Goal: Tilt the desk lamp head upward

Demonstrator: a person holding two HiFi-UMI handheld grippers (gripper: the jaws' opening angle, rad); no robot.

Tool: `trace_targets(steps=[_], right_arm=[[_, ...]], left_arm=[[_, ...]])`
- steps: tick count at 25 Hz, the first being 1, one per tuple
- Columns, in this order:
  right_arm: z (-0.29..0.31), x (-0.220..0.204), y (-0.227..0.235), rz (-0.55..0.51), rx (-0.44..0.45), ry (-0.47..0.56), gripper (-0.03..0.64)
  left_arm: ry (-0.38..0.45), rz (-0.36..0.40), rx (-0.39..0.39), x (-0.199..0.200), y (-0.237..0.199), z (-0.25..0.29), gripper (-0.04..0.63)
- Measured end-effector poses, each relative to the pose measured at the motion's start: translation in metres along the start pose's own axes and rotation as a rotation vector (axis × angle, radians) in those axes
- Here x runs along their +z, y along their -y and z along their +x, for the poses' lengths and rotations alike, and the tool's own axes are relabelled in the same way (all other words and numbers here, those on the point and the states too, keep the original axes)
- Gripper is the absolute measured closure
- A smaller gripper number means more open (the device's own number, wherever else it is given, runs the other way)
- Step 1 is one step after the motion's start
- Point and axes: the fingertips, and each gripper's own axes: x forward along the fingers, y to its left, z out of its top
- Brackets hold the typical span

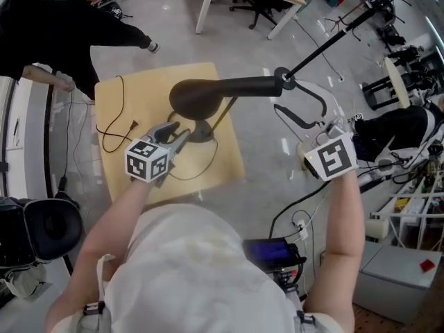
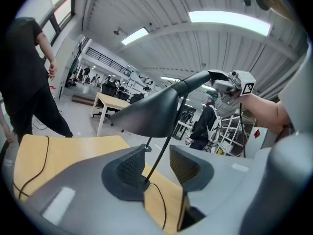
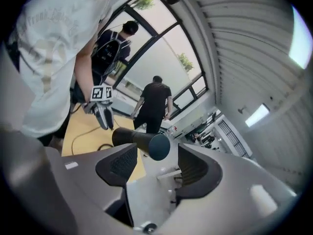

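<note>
The left gripper [image 2: 157, 156] sits low over the tabletop [image 1: 139, 92]. Its jaws are spread and straddle the thin lamp stem [image 2: 166, 140] just above the lamp base [image 1: 202, 132]. Neither pad presses on the stem, so nothing is pinched. That low position looks chosen to brace the lamp: a steady hold near the foot should stop the base sliding or tipping while the top is worked.

The right gripper [image 3: 157, 152] is held higher, out past the tabletop's edge, level with the back of the lamp head [image 1: 208, 92]. Its jaws are also spread wide. The round rear end of the head's tube sits between them with clear gaps on both sides, so it is framed but not gripped. This looks like the handle for the task, because pushing that tail down should swing the shade up.

The lamp head lies roughly level above the middle of the tabletop, with the dark shade toward the left gripper and the tube reaching toward the right one. The tilt looks not yet done. A cord [image 2: 163, 207] trails from the base across the yellow surface, slack enough not to hinder.

Beyond the lamp, a person in black [image 1: 55, 26] stands on the grey floor, well apart from it.
</note>
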Motion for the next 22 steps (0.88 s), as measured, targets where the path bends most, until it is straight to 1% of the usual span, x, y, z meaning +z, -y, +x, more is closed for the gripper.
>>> trace_targets(steps=[3, 5, 7, 11, 14, 18, 22], right_arm=[[0.011, 0.007, 0.008, -0.234, 0.032, -0.083, 0.319], [0.020, 0.009, 0.004, -0.335, 0.081, -0.134, 0.314], [0.029, 0.009, -0.002, -0.397, 0.137, -0.170, 0.314], [0.036, -0.001, -0.011, -0.493, 0.215, -0.244, 0.313], [0.037, -0.014, -0.014, -0.566, 0.245, -0.302, 0.324], [0.039, -0.014, -0.014, -0.585, 0.238, -0.303, 0.365], [0.039, -0.014, -0.014, -0.576, 0.256, -0.327, 0.380]], left_arm=[[0.007, -0.035, -0.002, 0.006, -0.007, 0.006, 0.409], [0.014, -0.069, -0.013, 0.007, -0.011, 0.007, 0.391], [0.027, -0.101, -0.034, 0.009, -0.014, 0.007, 0.377], [0.057, -0.135, -0.068, 0.017, -0.014, 0.012, 0.354], [0.069, -0.144, -0.077, 0.021, -0.014, 0.018, 0.350], [0.075, -0.158, -0.076, 0.022, -0.015, 0.023, 0.350], [0.077, -0.148, -0.061, 0.024, -0.016, 0.025, 0.351]])
